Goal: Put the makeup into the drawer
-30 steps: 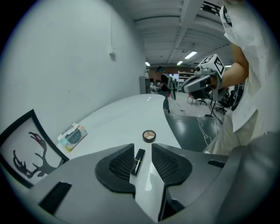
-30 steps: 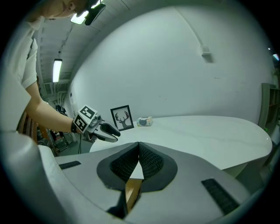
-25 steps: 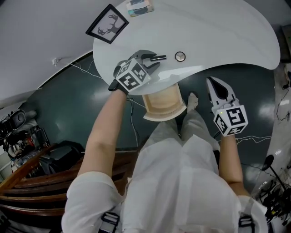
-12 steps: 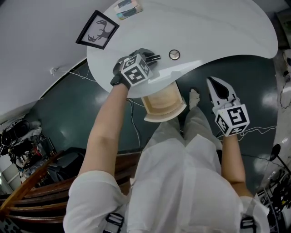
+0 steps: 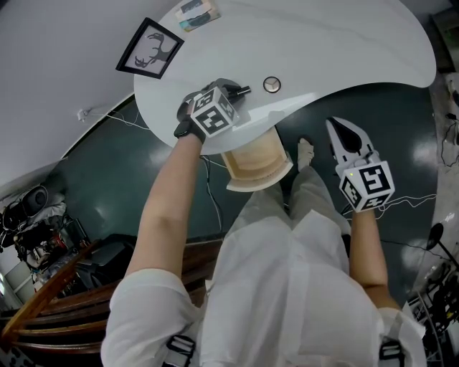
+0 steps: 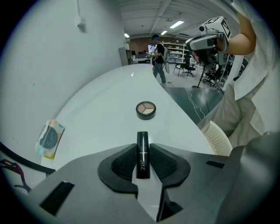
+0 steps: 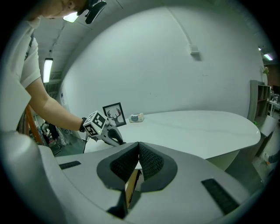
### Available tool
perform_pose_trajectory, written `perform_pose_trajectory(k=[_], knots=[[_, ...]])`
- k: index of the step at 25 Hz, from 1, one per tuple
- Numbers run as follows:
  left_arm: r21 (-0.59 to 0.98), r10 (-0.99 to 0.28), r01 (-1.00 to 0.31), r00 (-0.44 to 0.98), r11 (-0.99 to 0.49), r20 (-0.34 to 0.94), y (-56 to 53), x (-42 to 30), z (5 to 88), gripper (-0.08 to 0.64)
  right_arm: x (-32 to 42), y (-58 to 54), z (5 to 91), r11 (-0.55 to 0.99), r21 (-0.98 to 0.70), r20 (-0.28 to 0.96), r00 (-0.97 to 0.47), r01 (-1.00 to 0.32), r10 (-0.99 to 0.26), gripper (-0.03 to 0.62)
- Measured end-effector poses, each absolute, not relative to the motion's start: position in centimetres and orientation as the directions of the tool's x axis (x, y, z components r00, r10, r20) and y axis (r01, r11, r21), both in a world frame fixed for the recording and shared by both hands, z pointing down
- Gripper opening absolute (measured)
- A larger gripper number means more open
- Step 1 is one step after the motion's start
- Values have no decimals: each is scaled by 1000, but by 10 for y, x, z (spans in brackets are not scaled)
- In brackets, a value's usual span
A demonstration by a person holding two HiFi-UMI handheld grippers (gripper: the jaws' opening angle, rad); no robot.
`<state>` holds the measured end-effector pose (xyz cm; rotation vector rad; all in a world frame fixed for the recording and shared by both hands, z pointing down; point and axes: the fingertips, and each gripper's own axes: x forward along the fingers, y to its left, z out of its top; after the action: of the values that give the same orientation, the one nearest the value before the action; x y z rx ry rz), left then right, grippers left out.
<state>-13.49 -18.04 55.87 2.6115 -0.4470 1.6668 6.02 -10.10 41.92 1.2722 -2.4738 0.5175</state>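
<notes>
A black lipstick tube lies on the white table between the pads of my left gripper. The jaws are closing and the pads touch the tube on both sides. In the head view that gripper points steeply down near the table's front edge, and the lipstick sticks out past its tips. A round eyeshadow compact lies just beyond. A wooden drawer stands pulled out under the table edge. My right gripper hangs shut and empty, right of the drawer.
A framed deer picture leans at the table's far left, with a small packet beside it. Cables run over the dark floor. The person's legs stand right before the drawer. Clutter lies at the lower left.
My left gripper has come down over the lipstick and its jaws have narrowed onto the tube. The right gripper has stayed where it was.
</notes>
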Motion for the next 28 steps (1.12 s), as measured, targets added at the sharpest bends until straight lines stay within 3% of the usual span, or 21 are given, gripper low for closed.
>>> perform_pose_trajectory(k=[28], knots=[[-103,-250,-319,465,-942,849,-115,-125,540,98,50,-93,406,575,-163,409,-586,-801,-700,9]])
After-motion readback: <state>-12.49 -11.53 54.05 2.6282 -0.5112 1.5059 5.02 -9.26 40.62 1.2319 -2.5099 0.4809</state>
